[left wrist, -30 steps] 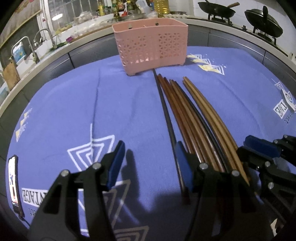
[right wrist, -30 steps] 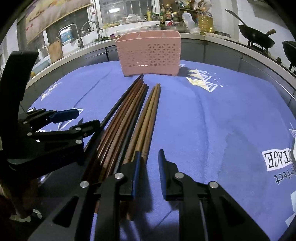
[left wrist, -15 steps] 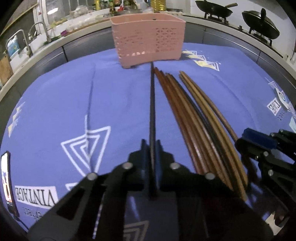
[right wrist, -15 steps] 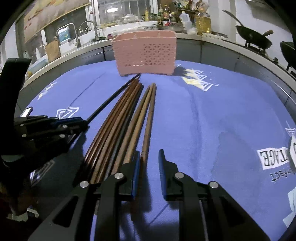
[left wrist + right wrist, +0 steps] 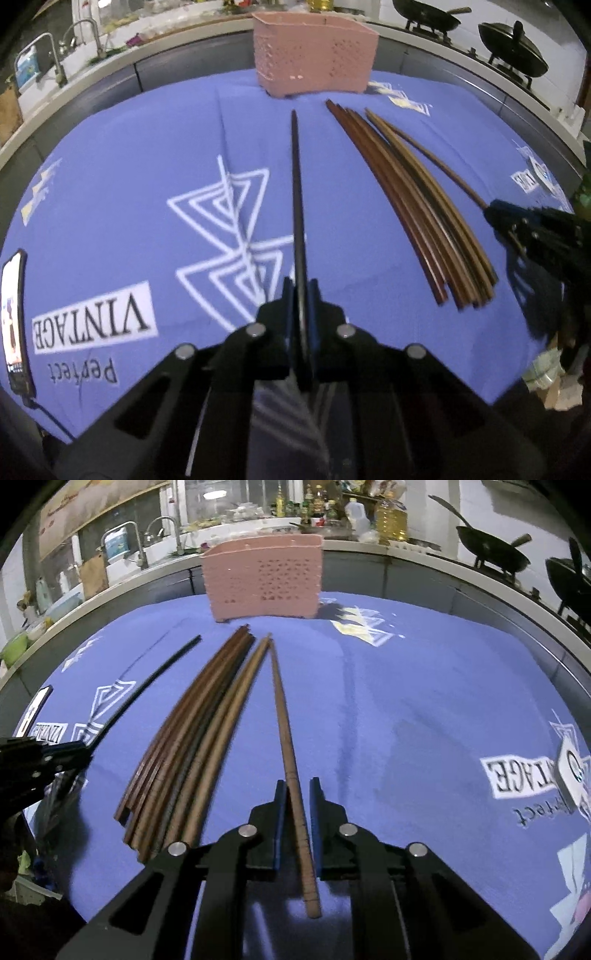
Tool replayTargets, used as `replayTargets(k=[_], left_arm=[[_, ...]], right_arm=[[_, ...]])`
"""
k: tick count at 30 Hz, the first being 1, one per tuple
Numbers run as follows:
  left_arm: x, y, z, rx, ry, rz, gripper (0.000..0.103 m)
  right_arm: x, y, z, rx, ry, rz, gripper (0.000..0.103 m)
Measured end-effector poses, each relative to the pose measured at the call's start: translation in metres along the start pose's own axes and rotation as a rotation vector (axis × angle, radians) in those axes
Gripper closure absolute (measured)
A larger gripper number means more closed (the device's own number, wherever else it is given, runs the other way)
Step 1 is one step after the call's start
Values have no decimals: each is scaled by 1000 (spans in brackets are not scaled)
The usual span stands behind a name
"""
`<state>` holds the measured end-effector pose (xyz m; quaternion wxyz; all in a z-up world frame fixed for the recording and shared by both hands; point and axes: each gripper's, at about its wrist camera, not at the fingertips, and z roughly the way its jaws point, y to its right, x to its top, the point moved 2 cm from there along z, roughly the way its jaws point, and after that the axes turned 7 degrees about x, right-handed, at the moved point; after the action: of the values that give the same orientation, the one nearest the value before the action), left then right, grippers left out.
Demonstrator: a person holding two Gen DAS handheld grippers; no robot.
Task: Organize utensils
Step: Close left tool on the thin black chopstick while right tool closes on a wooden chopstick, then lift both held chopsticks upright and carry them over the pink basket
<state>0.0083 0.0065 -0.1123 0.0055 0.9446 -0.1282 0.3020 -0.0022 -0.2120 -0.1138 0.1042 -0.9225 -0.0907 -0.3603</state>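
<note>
Basket [image 5: 263,580] is set far on the cloth [image 5: 424,701]; chopstick bundle [image 5: 192,734] is laid near of it, phone [image 5: 13,317] at left edge.

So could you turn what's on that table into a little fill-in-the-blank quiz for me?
1. The left gripper is shut on a single ____ chopstick.
2. The right gripper has a ____ chopstick between its jaws.
3. The basket at the far end of the cloth is ____ in colour.
4. The tablecloth is ____.

Missing words: black; brown; pink; blue
</note>
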Motion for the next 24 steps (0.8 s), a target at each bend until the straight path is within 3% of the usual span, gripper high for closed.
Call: replayTargets(k=[3, 4, 10, 15, 20, 21, 23, 24], left_arm=[[11, -4, 1, -25, -16, -7, 77], [18, -6, 3, -20, -9, -10, 76], [78, 0, 23, 38, 55, 51, 76], [118, 8, 56, 78, 29, 95, 76], [137, 11, 79, 104, 2, 111, 76], [138, 12, 80, 100, 7, 109, 76], [141, 12, 83, 65, 8, 106, 97], [143, 13, 84, 57, 5, 101, 97]], right_arm=[[1, 5, -1, 25, -24, 10, 89], [4, 6, 1, 25, -33, 3, 87], [37, 3, 26, 69, -80, -50, 71], [81, 6, 58, 109, -126, -64, 71], [119, 2, 89, 121, -176, -110, 71], [122, -2, 93, 117, -177, -135, 75], [126, -7, 98, 150, -186, -162, 96], [128, -9, 99, 170, -198, -155, 98]])
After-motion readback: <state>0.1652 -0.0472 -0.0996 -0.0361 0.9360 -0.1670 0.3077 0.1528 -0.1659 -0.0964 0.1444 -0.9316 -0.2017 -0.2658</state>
